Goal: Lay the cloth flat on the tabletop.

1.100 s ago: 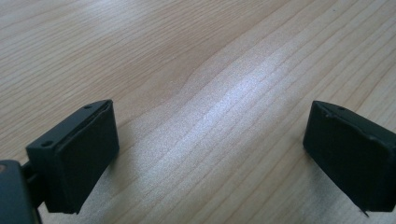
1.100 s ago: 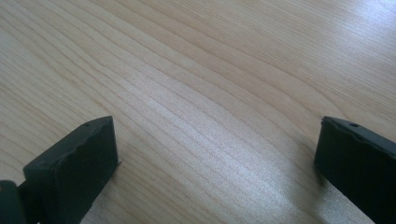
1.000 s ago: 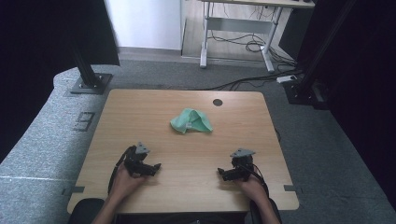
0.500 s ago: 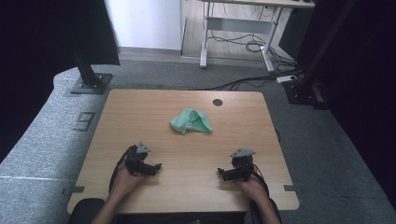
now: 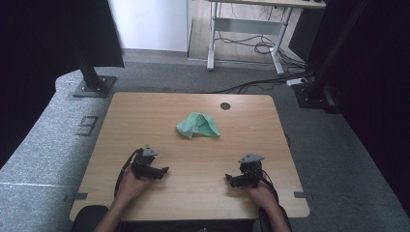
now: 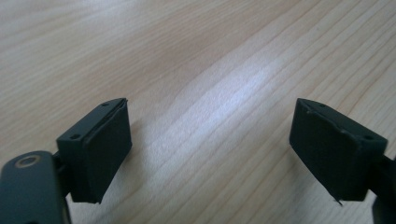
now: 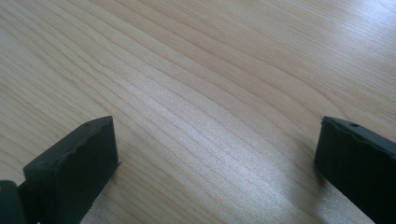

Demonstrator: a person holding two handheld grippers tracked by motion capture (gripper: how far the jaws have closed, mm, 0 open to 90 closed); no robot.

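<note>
a: where's the cloth (image 5: pixel 197 125)?
b: i see it crumpled past the table (image 5: pixel 145 116) middle, toward the far edge.
a: and the grippers?
b: left gripper (image 5: pixel 163 171) and right gripper (image 5: pixel 229 179) rest near the near edge, jaws apart, nothing between them.

A light wooden desk (image 5: pixel 145 121) with a round cable hole (image 5: pixel 225 106) near its far edge stands on grey carpet (image 5: pixel 48 140). Dark curtains (image 5: pixel 43 38) hang at both sides. Beyond, a white wall panel (image 5: pixel 150 24) meets a pale floor, where a metal-legged table (image 5: pixel 246 29) stands over tangled black cables (image 5: pixel 256 46).
</note>
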